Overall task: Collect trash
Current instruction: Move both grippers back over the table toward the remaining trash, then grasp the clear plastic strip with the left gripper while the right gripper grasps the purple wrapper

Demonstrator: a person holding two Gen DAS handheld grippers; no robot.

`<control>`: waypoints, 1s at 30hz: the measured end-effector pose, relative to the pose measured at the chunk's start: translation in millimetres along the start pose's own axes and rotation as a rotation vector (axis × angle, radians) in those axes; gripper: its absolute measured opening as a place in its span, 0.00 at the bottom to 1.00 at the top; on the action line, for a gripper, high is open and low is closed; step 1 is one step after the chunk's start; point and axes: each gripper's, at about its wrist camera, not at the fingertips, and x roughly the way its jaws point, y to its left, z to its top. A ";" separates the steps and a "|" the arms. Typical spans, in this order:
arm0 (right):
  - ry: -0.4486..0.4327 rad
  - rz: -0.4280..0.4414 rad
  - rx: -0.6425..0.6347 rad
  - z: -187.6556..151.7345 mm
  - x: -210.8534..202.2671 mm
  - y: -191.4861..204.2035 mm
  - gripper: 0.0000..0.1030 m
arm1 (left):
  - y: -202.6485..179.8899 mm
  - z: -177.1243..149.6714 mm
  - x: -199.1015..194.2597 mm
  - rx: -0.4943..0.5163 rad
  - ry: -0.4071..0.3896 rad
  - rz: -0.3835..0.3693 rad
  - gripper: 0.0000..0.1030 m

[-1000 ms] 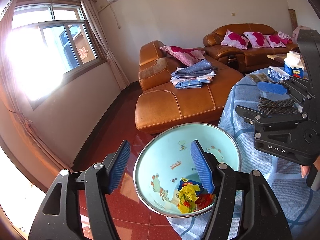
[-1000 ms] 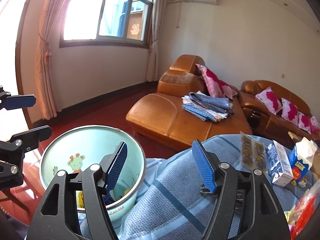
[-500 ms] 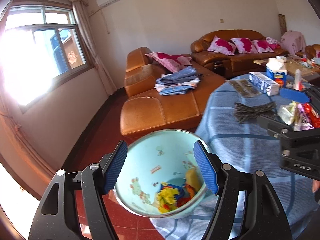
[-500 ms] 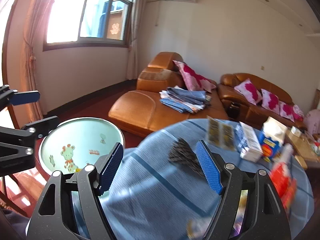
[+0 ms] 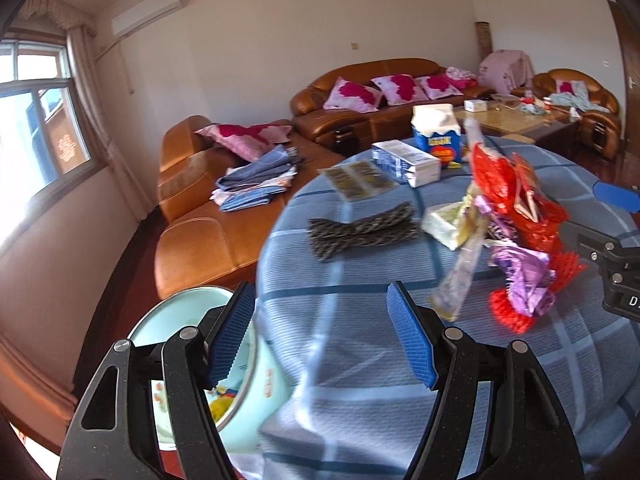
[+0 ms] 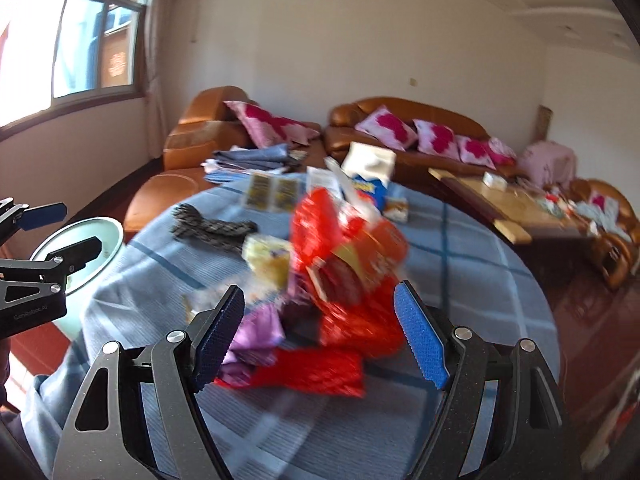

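A pile of wrappers lies on the round table with a blue checked cloth [image 5: 360,360]: red bags [image 5: 516,200] [image 6: 352,248], a purple foil wrapper [image 5: 520,276] [image 6: 256,328], a clear wrapper [image 5: 460,276] and a dark patterned wrapper [image 5: 360,232] [image 6: 212,228]. A light-blue trash bin [image 5: 244,396] [image 6: 100,236] with wrappers inside stands at the table's left edge. My left gripper [image 5: 320,340] is open and empty above the cloth beside the bin. My right gripper [image 6: 320,336] is open, with the red pile just beyond its fingers.
A milk carton [image 5: 434,132], a flat white-and-blue box [image 5: 404,160] and sachets [image 5: 356,180] lie at the table's far side. Brown leather sofas [image 5: 224,216] with pink cushions and folded clothes stand behind. A coffee table [image 6: 504,200] is at the right.
Both grippers have swung right, away from the bin and toward the table. The wrapper pile now fills the right wrist view. The bin has slid to the lower left of the left wrist view.
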 end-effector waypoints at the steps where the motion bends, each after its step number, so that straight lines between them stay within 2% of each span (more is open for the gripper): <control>1: 0.005 -0.006 0.006 -4.3 1.2 -4.9 0.74 | -6.8 0.8 2.8 0.009 -0.003 -0.014 0.66; 8: 0.020 -0.033 0.047 -16.1 8.9 -17.9 0.74 | -48.7 8.3 27.0 0.072 0.005 -0.101 0.66; 13: 0.021 -0.043 0.074 -20.9 9.7 -27.7 0.74 | -63.5 7.1 47.7 0.091 0.045 -0.150 0.64; 16: 0.028 -0.044 0.084 -22.4 12.8 -29.0 0.77 | -69.7 3.8 60.3 0.097 0.090 -0.200 0.48; 17: 0.032 -0.043 0.085 -23.3 13.5 -29.2 0.77 | -70.7 2.2 63.5 0.099 0.102 -0.216 0.37; 19: 0.038 -0.041 0.087 -25.0 15.2 -28.6 0.77 | -73.5 0.7 66.6 0.105 0.116 -0.251 0.24; 20: 0.039 -0.041 0.087 -24.8 15.3 -28.1 0.77 | -74.9 -0.1 66.1 0.112 0.111 -0.256 0.13; 22: 0.038 -0.042 0.090 -24.6 14.7 -27.8 0.77 | -74.4 0.2 62.1 0.113 0.100 -0.275 0.05; 30: -0.015 -0.016 0.108 -12.2 -0.8 -18.4 0.77 | -51.8 2.2 27.5 0.056 0.043 -0.294 0.02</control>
